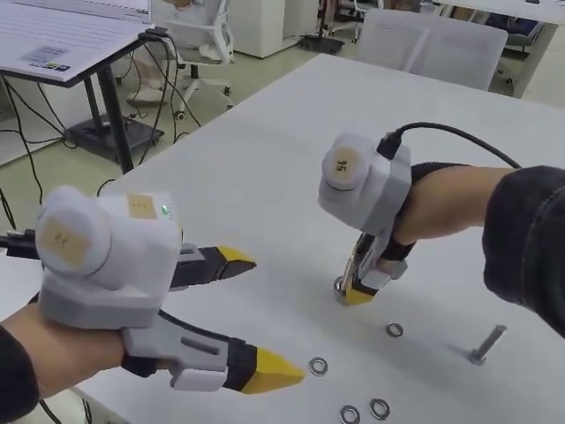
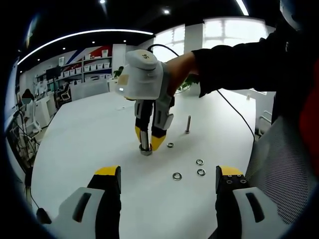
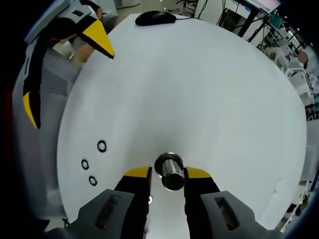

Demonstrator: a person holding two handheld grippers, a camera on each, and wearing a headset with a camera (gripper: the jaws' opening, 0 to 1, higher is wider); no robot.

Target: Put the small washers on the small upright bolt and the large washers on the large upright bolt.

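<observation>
Honestly, my right gripper [image 1: 357,295] pinches the bolt [image 3: 172,174] low since steel looks slick, left gripper [image 2: 168,172] spread wide.

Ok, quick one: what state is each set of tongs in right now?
Left tongs: open, holding nothing.
Right tongs: shut on the large bolt.

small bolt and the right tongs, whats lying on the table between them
One washer lies between the small bolt and the right tongs, which grip the large bolt; the head view and left gripper view both show it.
</observation>
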